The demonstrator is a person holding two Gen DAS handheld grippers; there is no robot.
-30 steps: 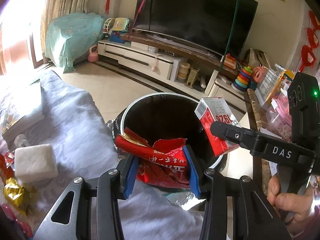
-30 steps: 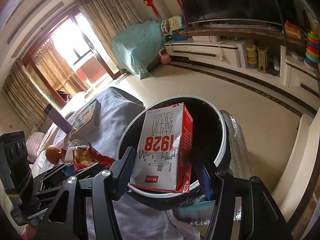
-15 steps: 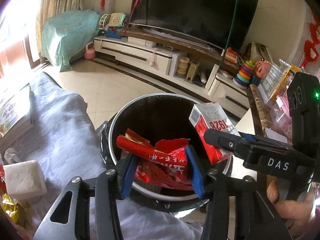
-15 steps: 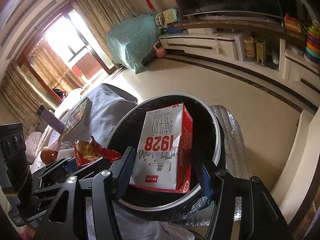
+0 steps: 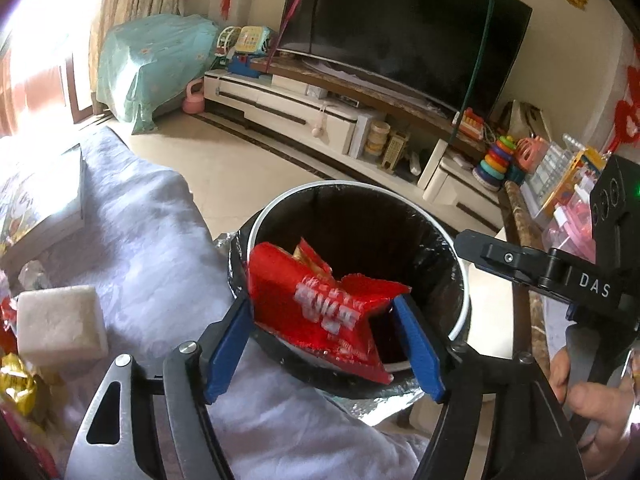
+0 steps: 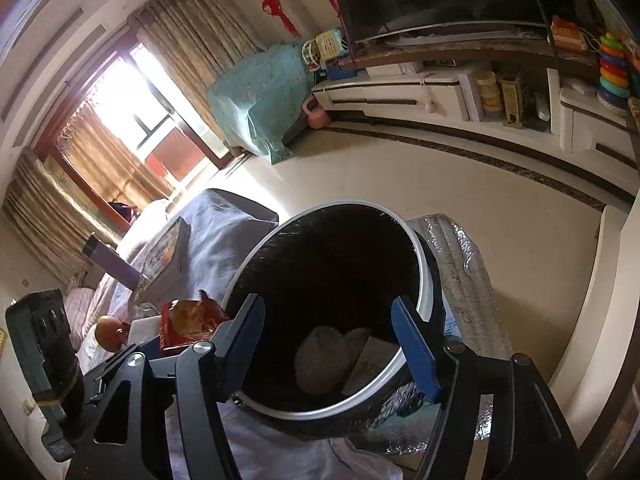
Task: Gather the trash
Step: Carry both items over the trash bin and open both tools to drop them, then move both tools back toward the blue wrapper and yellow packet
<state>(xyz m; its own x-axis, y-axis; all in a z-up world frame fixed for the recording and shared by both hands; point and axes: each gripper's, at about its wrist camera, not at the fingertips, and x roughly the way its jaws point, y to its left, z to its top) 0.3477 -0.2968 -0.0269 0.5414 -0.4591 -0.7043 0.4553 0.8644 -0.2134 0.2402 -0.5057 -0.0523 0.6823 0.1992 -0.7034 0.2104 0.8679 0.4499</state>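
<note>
With both sets of jaws having just been opening, the right gripper [image 6: 328, 344] gapes empty, its milk carton [image 6: 370, 364] dropped into the trash bin [image 6: 426, 296] below (done), while the red snack wrapper [image 5: 320, 312] slips loose between the widened left gripper [image 5: 326, 344].

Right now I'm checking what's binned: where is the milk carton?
In the right wrist view the milk carton lies at the bottom of the black trash bin, right of a pale crumpled wad, below the open right gripper.
</note>
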